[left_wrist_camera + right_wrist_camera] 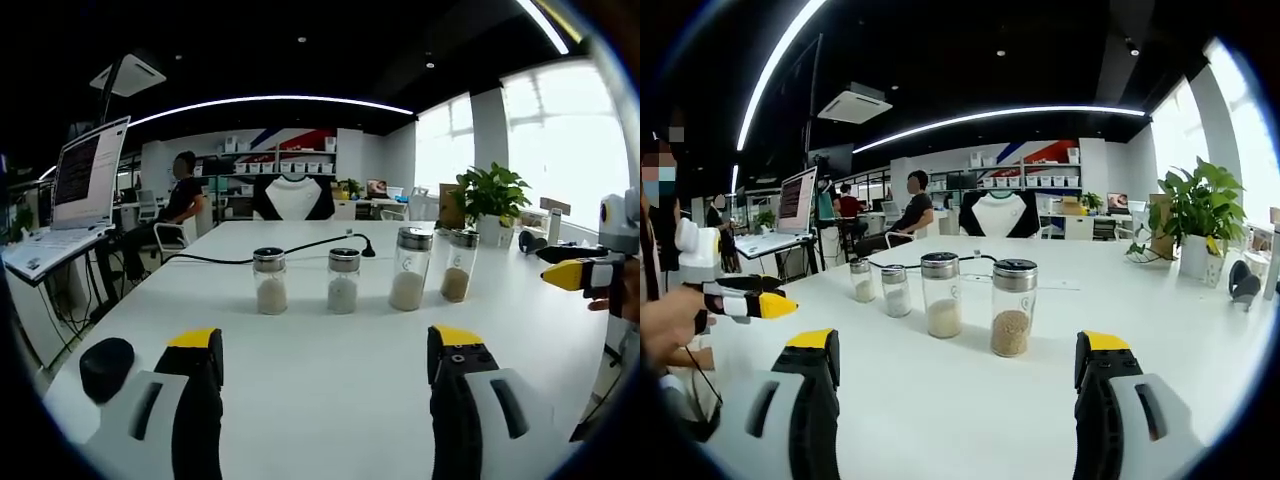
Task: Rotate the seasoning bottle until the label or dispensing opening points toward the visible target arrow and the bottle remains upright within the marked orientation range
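Jaws of left gripper (325,358) and right gripper (955,362) spread wide, nothing held, likely staged for approach | four bottles (343,281) stood upright in a row mid-table (330,400), apart from both grippers | target arrow not made out | cable (300,246) run behind row | plant (1200,205) far right

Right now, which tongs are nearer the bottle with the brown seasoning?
Right. The right tongs have the brown bottle just ahead, between their jaws; the left tongs sit farther back, with it off to their right.
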Tool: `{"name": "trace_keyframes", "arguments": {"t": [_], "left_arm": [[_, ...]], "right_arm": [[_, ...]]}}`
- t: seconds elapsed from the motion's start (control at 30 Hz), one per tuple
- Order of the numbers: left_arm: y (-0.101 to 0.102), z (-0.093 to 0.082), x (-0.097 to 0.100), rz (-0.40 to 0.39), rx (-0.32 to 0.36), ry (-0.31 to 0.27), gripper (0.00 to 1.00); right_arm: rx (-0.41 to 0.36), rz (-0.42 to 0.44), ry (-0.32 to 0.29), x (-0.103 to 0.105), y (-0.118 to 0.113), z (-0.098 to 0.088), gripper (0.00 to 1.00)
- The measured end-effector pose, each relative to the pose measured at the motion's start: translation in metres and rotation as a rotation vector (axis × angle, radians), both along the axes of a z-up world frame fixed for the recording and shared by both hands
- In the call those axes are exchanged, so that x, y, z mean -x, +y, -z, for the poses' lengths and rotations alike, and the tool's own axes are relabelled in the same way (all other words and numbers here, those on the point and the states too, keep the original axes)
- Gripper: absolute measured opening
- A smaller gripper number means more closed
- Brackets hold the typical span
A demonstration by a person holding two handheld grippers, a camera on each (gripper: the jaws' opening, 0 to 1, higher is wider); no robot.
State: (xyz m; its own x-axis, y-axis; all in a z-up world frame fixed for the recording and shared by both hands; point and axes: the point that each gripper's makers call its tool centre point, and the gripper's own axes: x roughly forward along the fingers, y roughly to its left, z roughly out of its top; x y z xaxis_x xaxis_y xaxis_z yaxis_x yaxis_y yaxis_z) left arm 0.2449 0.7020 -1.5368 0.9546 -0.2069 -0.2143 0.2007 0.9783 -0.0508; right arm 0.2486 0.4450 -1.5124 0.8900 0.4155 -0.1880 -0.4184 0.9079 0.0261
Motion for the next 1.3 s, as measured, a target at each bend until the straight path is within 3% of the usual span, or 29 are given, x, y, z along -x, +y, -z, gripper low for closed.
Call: {"name": "trace_keyframes", "arguments": {"t": [0.23,0.77,1.3], "left_arm": [[0.003,-0.001,-0.012,-0.012,-0.004,-0.004,0.89],[0.006,-0.004,0.001,-0.015,-0.004,-0.001,0.89],[0.008,-0.001,-0.010,-0.023,-0.007,0.006,0.88]], "right_arm": [[-0.017,0.005,0.008,0.000,-0.007,0.003,0.99],[-0.003,-0.013,-0.003,0.002,0.001,-0.004,0.99],[-0.013,-0.015,0.000,0.001,0.000,-0.002,0.99]]}}
